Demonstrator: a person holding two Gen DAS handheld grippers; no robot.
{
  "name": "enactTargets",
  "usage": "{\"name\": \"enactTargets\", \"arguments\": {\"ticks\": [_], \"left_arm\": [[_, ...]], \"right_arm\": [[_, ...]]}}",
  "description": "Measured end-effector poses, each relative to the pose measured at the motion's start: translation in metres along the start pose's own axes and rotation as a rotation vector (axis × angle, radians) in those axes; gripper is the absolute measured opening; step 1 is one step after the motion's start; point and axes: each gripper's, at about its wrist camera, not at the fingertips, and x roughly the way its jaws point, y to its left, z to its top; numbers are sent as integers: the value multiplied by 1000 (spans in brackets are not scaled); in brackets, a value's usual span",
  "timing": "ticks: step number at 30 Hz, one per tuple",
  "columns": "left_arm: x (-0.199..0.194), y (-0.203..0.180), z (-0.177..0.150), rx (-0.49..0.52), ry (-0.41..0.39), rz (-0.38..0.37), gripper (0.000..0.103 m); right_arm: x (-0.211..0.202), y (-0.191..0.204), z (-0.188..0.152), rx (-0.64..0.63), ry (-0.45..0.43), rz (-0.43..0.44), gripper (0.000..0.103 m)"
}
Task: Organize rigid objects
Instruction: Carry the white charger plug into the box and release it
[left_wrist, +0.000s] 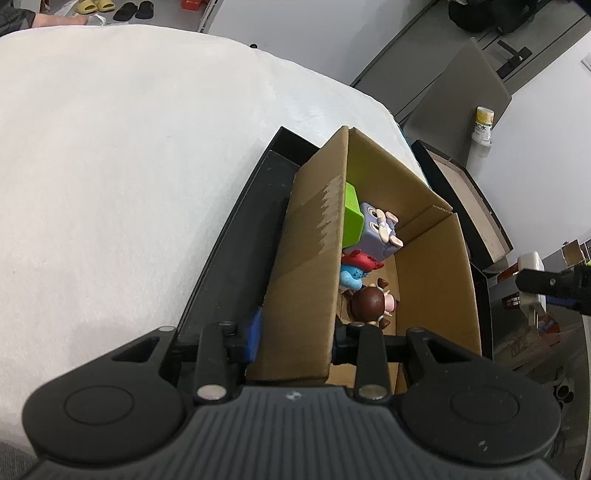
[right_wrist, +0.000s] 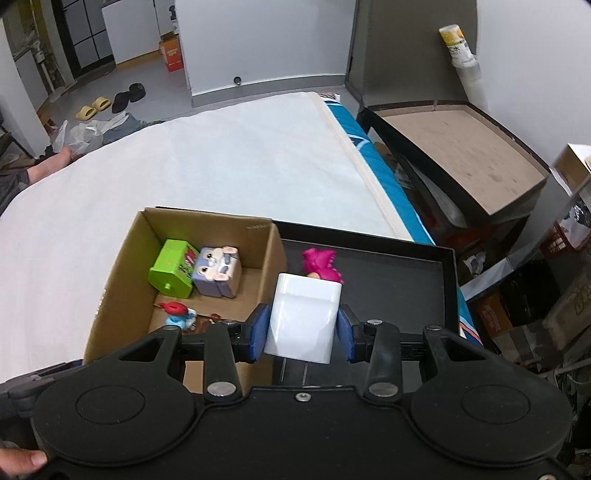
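Note:
A cardboard box (right_wrist: 110, 273) stands on the white bed beside a black tray (right_wrist: 399, 269). In the box lie a green block (right_wrist: 171, 267), a purple rabbit cube (right_wrist: 218, 271), a blue figure with red hair (right_wrist: 177, 314) and a brown-haired figure (left_wrist: 369, 301). My right gripper (right_wrist: 302, 328) is shut on a white charger plug (right_wrist: 304, 317) above the tray's left end, prongs pointing down. A pink-haired figure (right_wrist: 319, 260) lies in the tray behind it. My left gripper (left_wrist: 295, 334) is shut on the box's side wall (left_wrist: 306, 266), one finger on each side.
The white bed cover (left_wrist: 110, 166) spreads to the left and far side. A dark side table (right_wrist: 454, 151) with a bottle (right_wrist: 458, 44) stands beyond the bed's right edge. Clutter and boxes fill the floor at right. Slippers (right_wrist: 110, 101) lie on the far floor.

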Motion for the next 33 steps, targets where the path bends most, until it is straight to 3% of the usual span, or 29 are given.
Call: {"name": "enactTargets", "arguments": {"ticks": [33], "left_arm": [[0,6,1,-18,3,-17,33]], "right_arm": [[33,75,35,-107,18,1,39]]}}
